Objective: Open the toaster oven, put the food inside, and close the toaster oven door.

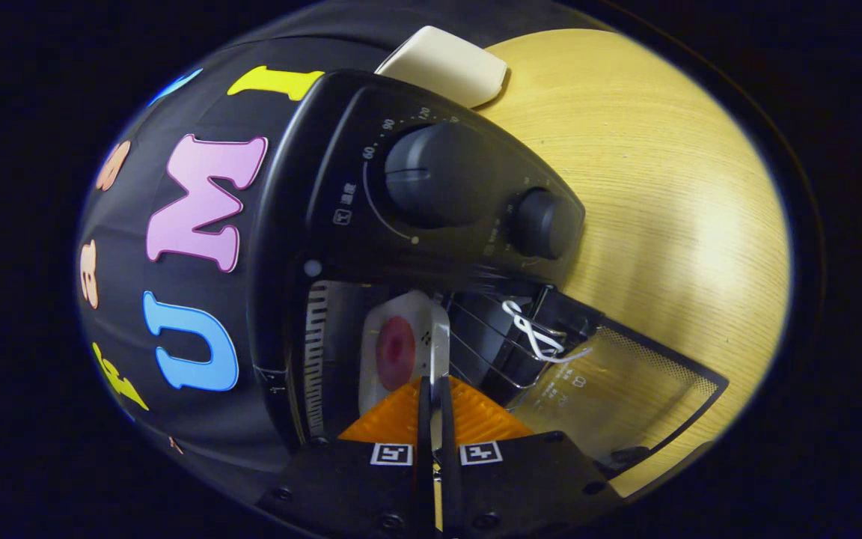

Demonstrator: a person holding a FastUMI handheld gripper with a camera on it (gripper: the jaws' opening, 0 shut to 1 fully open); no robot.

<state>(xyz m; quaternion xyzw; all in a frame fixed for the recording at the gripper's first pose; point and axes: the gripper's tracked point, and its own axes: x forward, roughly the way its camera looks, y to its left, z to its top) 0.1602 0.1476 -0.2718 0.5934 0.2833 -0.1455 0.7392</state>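
In the gripper view, the fingers (435, 408) are clenched on the rim of a white plate (408, 329) carrying pink food (396, 352), held within the mouth of a black toaster oven (371, 195). A wire rack (491, 344) lies close beside the plate. The glass door (618, 389) is folded open over the wooden worktop (670, 195), which is bare beyond it.

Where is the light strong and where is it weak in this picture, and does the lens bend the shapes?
Gripper view: strong light on the wooden table; the toaster oven cavity is dim, though the plate is still readable; its glass door shows faint reflections; the fisheye curves the oven's edges; the gripper is shut on the plate.
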